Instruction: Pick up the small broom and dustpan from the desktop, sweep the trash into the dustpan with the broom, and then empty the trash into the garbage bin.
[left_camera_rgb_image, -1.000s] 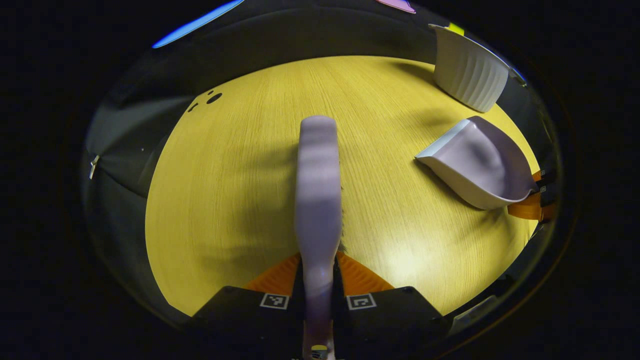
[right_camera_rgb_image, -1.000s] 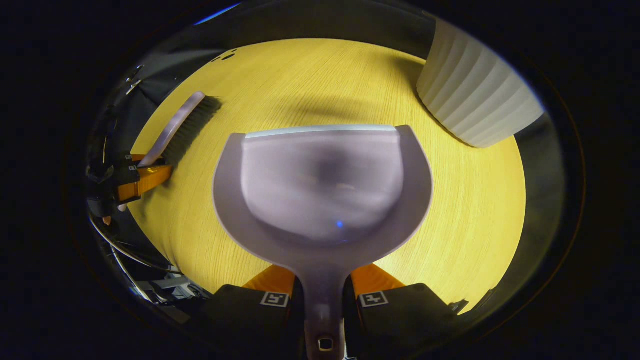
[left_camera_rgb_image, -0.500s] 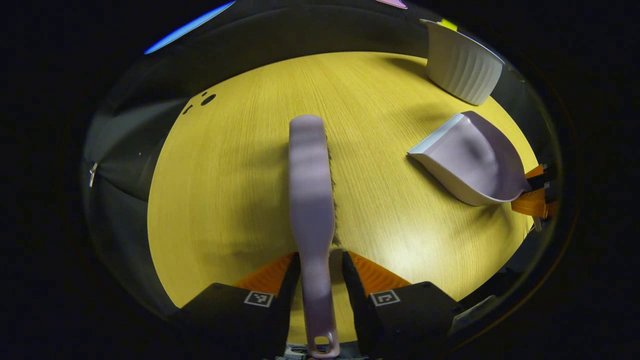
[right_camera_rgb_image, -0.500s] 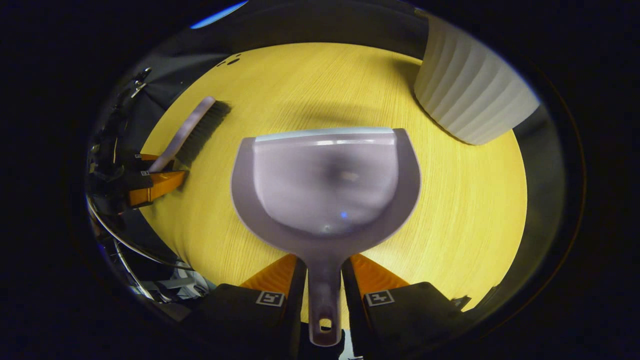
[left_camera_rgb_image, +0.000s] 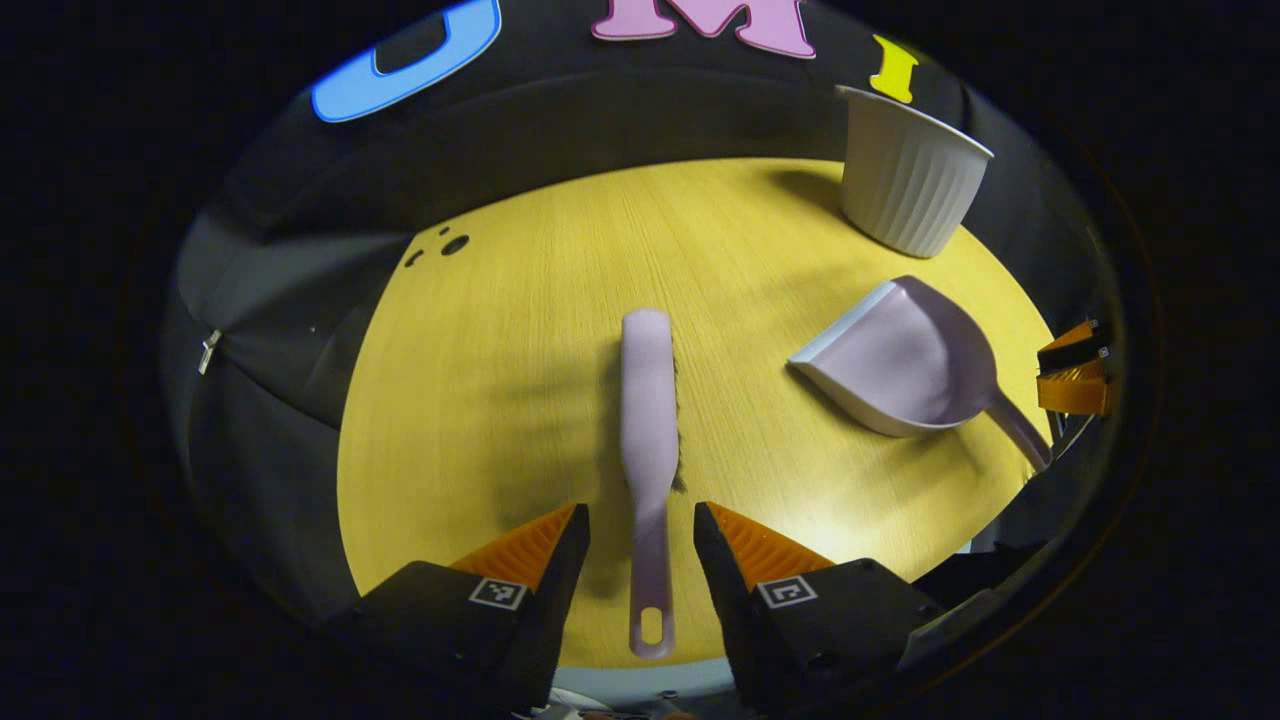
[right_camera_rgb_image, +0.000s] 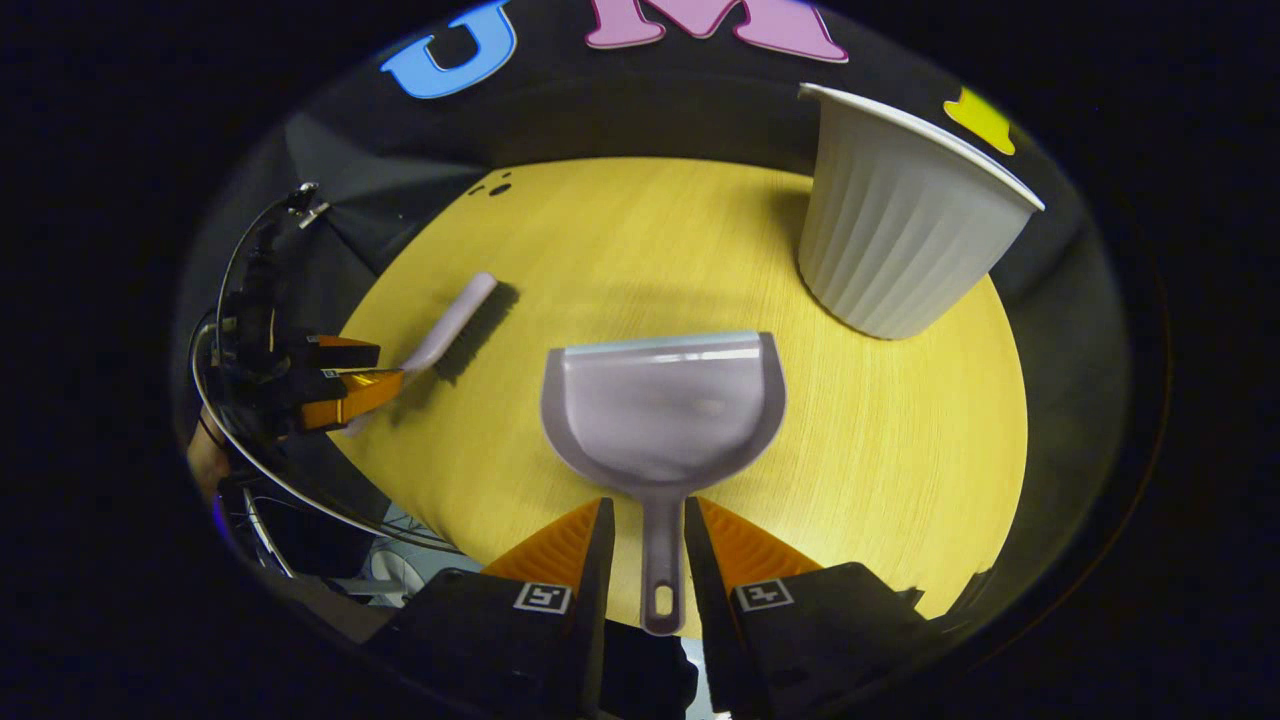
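Yellow wood-grain desktop (left_camera_rgb_image: 520, 400) with everything lying flat on it. The small lilac broom (left_camera_rgb_image: 649, 420) sits bristles-down, and its handle runs back between the fingers of the left gripper (left_camera_rgb_image: 640, 520), which are spread with a clear gap on both sides, so nothing's clamped. Same deal on the other side: the lilac dustpan (right_camera_rgb_image: 662, 415) rests on the desktop with its handle pointing back between the parted fingers of the right gripper (right_camera_rgb_image: 643, 512), not touching as far as I can see. The ribbed white garbage bin (right_camera_rgb_image: 900, 225) stands upright near the far right edge, just past the dustpan's front lip.
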